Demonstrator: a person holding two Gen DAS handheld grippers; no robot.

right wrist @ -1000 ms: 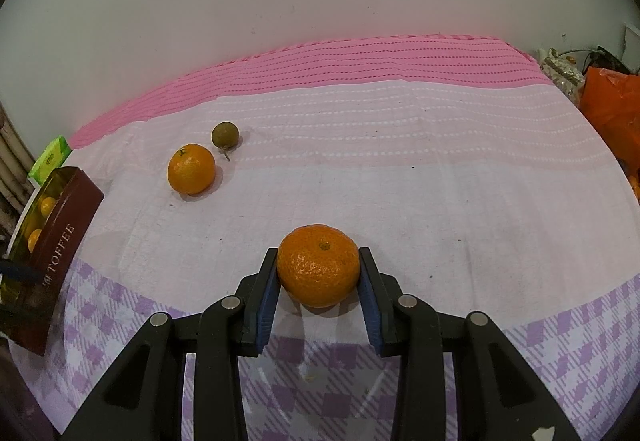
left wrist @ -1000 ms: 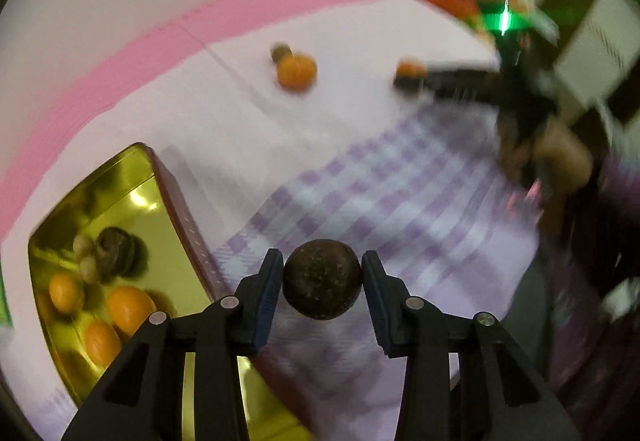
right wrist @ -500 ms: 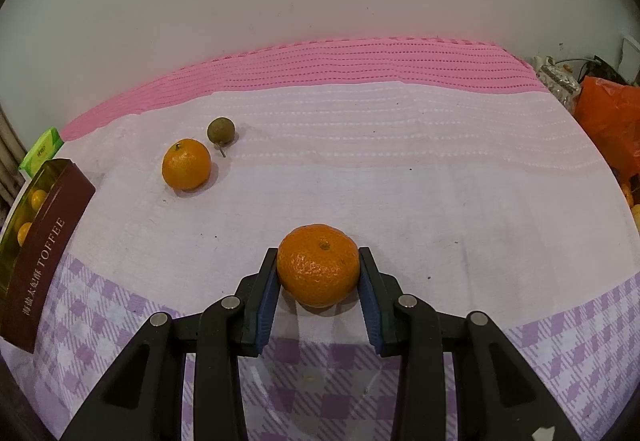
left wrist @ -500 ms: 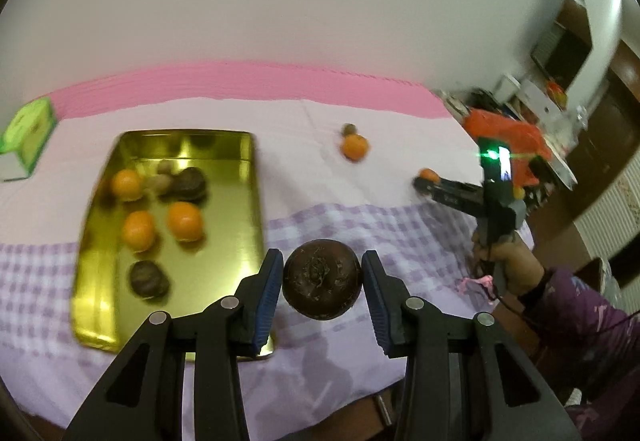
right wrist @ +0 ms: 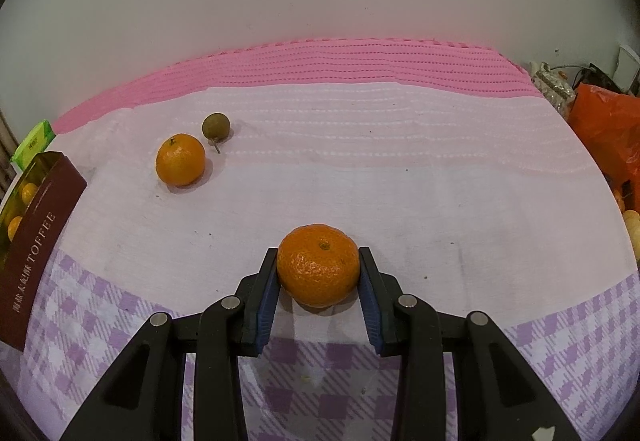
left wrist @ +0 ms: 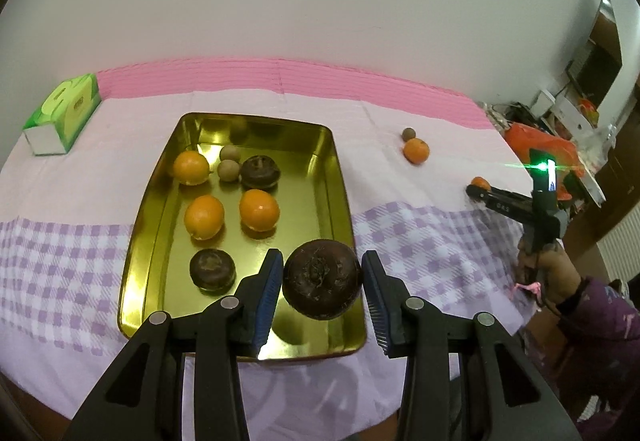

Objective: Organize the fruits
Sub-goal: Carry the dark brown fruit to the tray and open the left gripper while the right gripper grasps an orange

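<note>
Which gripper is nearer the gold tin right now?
Left. The left gripper holds a dark fruit over the gold tin's near right corner; the right gripper, gripping a mandarin, sits on the cloth well off to its right.

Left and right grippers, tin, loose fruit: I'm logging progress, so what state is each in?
Left gripper: shut on a dark fruit, above the tin.
Right gripper: shut on an orange.
Tin: open, holding seven fruits.
Loose orange and longan: on the cloth.
</note>
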